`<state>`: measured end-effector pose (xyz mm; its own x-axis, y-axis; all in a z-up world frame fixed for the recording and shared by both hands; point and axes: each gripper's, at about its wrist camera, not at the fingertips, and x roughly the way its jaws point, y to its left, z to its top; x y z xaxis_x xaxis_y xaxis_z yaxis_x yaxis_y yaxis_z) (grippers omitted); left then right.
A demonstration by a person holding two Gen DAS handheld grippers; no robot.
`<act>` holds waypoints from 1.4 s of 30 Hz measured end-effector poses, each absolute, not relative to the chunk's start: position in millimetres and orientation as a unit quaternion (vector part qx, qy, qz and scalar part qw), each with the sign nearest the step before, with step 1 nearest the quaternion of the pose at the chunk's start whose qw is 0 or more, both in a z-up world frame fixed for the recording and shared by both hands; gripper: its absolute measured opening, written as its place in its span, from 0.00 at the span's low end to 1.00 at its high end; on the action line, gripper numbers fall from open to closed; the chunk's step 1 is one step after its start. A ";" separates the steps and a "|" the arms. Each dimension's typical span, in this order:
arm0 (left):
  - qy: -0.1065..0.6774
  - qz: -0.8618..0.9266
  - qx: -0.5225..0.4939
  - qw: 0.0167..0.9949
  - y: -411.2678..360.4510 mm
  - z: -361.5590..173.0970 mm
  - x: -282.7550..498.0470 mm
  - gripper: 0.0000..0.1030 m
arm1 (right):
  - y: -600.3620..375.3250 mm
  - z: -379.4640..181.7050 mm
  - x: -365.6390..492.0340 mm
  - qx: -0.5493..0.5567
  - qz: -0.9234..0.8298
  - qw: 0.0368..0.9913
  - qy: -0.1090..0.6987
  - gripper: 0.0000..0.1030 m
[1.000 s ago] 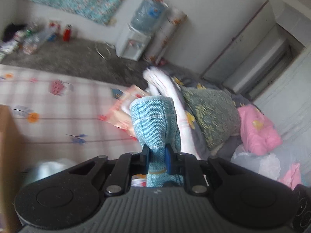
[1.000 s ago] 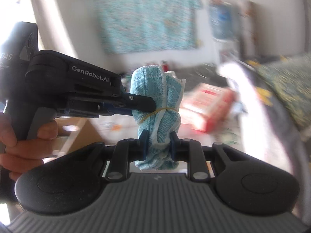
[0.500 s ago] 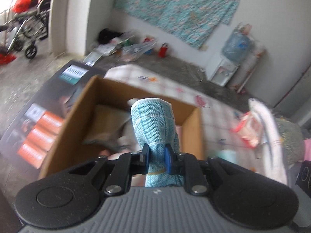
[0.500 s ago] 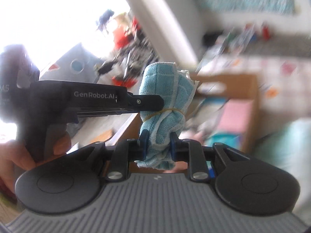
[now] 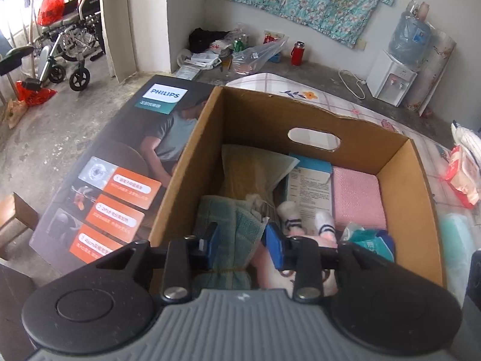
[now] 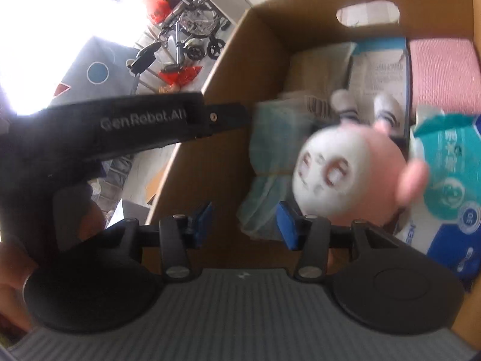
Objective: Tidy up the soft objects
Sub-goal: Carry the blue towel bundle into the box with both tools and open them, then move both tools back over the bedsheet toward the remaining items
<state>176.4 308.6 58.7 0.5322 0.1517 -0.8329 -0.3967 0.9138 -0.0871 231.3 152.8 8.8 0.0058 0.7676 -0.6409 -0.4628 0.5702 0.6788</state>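
Observation:
A rolled blue towel (image 5: 231, 234) tied with a rubber band lies inside the cardboard box (image 5: 192, 156), against its left wall; it also shows in the right wrist view (image 6: 270, 162). My left gripper (image 5: 242, 245) is open, its pads standing on either side of the towel just above it. My right gripper (image 6: 245, 224) is open and empty above the box's near left corner. A pink and white plush toy (image 6: 348, 174) lies beside the towel, with its feet showing in the left wrist view (image 5: 303, 213).
The box also holds a pink pad (image 5: 354, 198), a booklet (image 5: 309, 186), a yellowish cushion (image 5: 249, 168) and a tissue pack (image 6: 445, 186). A dark Philips carton (image 5: 120, 174) lies left of the box. A checked sheet (image 5: 360, 108) lies behind it.
Both grippers carried the towel from over the bedding to the box, then opened. The towel now lies in the box beside the plush toy.

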 end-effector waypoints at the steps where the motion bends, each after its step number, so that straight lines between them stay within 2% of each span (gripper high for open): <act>1: 0.457 0.157 -0.132 0.865 306.5 57.8 175.6 0.36 | 150.5 8.5 229.0 0.137 0.445 0.695 0.548 0.45; 4: 0.451 0.161 -0.123 0.869 301.7 61.0 170.6 0.39 | 139.5 14.9 231.2 0.141 0.450 0.698 0.540 0.46; 7: 0.433 0.153 -0.132 0.879 298.8 71.0 161.9 0.48 | 119.4 28.3 233.0 0.155 0.455 0.703 0.525 0.48; 14: 0.365 0.102 -0.133 0.916 251.0 110.6 123.8 0.75 | 47.1 58.3 215.4 0.187 0.460 0.740 0.454 0.65; 19: 0.314 0.043 -0.113 0.942 185.6 129.6 104.2 0.82 | -37.4 86.6 192.3 0.213 0.435 0.788 0.379 0.73; 24: 0.275 -0.044 -0.083 0.957 93.8 127.4 93.3 0.87 | -140.8 113.5 163.3 0.204 0.357 0.860 0.302 0.79; 28: 0.278 -0.120 -0.072 0.950 16.0 105.4 101.1 0.87 | -222.0 118.2 143.0 0.199 0.276 0.899 0.276 0.80; 33: 0.286 -0.186 -0.045 0.939 -73.1 64.8 109.8 0.86 | -306.4 100.9 124.4 0.191 0.187 0.919 0.290 0.80; 36: 0.281 -0.204 -0.017 0.938 -110.0 39.4 108.6 0.86 | -338.8 72.5 120.0 0.178 0.136 0.924 0.308 0.80; 42: 0.297 -0.209 -0.027 0.932 -139.6 -5.2 102.6 0.82 | -381.5 24.8 117.8 0.179 0.086 0.918 0.343 0.80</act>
